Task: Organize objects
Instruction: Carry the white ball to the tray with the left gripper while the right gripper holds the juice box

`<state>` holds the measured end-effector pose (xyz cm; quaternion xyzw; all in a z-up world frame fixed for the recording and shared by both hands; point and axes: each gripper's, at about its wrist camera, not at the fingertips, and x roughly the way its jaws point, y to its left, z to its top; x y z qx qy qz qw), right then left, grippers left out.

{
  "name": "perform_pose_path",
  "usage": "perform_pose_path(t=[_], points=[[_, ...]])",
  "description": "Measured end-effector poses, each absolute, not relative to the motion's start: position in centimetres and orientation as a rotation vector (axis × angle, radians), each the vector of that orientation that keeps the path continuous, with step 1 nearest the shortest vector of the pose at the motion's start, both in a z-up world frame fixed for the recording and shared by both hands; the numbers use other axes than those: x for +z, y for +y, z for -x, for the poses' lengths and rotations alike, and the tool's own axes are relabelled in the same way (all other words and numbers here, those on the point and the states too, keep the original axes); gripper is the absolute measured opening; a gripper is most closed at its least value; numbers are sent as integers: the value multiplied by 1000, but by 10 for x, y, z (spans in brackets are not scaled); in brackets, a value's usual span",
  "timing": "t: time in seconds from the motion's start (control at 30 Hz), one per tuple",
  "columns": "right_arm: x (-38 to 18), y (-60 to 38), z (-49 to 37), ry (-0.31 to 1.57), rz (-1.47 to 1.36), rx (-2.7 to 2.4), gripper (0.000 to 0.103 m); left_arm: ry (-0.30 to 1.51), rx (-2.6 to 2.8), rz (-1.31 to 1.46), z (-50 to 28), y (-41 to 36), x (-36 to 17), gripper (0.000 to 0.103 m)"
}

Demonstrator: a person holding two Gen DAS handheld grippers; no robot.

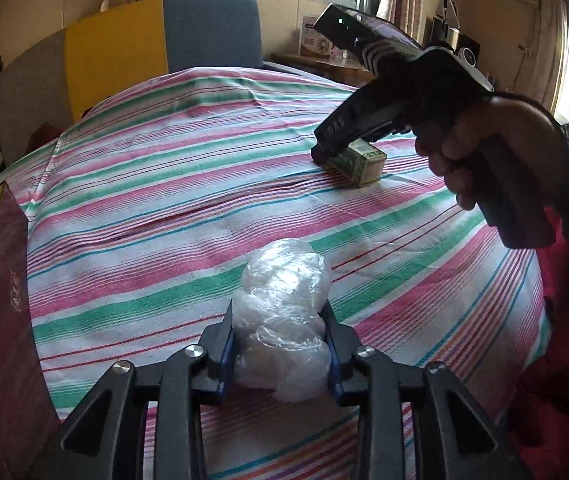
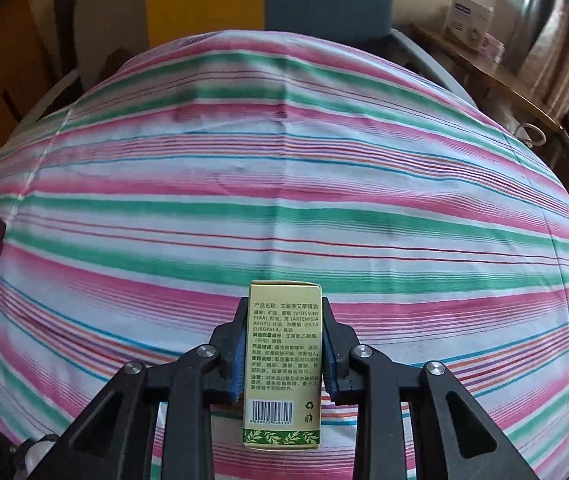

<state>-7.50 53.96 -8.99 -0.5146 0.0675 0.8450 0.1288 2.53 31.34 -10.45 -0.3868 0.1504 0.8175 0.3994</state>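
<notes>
A crumpled clear plastic bag (image 1: 282, 320) lies on the striped tablecloth (image 1: 172, 184), and my left gripper (image 1: 280, 316) is shut on it, both blue pads pressing its sides. A small yellow-green carton (image 2: 282, 364) with printed text and a barcode sits between the pads of my right gripper (image 2: 283, 316), which is shut on it just over the cloth (image 2: 284, 184). In the left wrist view the same carton (image 1: 358, 166) shows at the far right of the table, with the right gripper (image 1: 324, 152) and the hand (image 1: 496, 144) holding it.
A dark red board (image 1: 4, 300) borders the table's left edge. Yellow and blue panels (image 1: 160, 32) stand behind the far edge. A wooden shelf with a white box (image 2: 468, 20) runs at the back right. A red cloth (image 1: 548, 380) lies at the near right.
</notes>
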Motion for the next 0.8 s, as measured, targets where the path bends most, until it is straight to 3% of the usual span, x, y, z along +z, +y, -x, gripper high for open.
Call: perform_pose_path(t=[0.53,0.8], points=[[-100,537,78,117,1514,2457,30,277,2222,941,-13,244,-15,33],[-98,533,78,88,1519,2443,30,-69,2255,1177,78,164,-19,34]])
